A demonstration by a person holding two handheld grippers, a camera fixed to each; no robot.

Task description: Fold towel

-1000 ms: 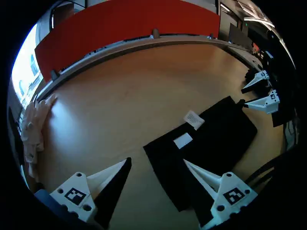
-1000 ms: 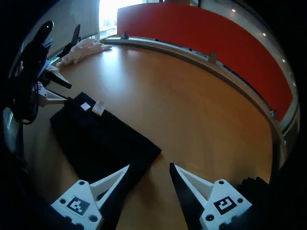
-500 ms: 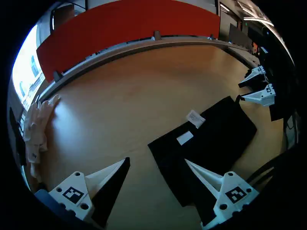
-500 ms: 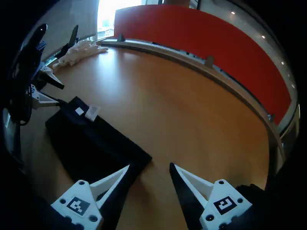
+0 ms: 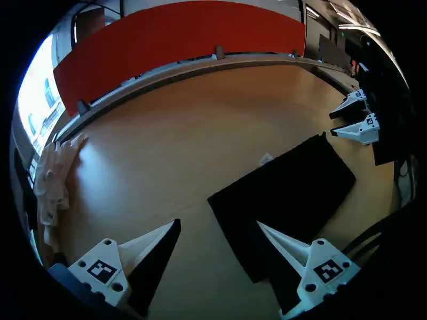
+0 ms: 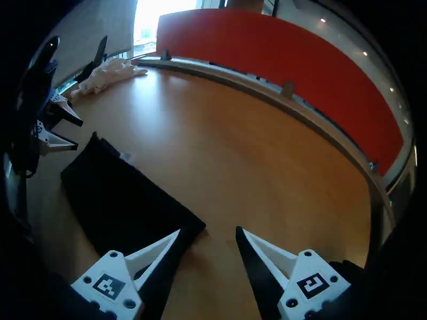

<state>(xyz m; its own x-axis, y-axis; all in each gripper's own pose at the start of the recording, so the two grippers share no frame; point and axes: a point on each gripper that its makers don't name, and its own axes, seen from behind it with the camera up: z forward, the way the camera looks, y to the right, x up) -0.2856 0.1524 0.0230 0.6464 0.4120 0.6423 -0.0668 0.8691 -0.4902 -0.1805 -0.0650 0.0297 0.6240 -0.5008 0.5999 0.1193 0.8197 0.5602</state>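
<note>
Left gripper view: the left gripper (image 5: pixel 218 223) hovers with its fingers spread wide and holds nothing. The flat, rectangular black fabric towel (image 5: pixel 291 194) lies on the light wooden table (image 5: pixel 187 128), its near corner just ahead of the fingertips. The right gripper (image 5: pixel 331 125) waits off the far corner, also parted and empty.

Right gripper view: the right gripper (image 6: pixel 208 230) is agape and empty, with the towel (image 6: pixel 117 200) beside its left finger. The left gripper (image 6: pixel 80 133) is beyond the far end.

The towel looks light, soft and limp, so it would sag. Pinching all the layers at two corners of one short edge seems best.
</note>
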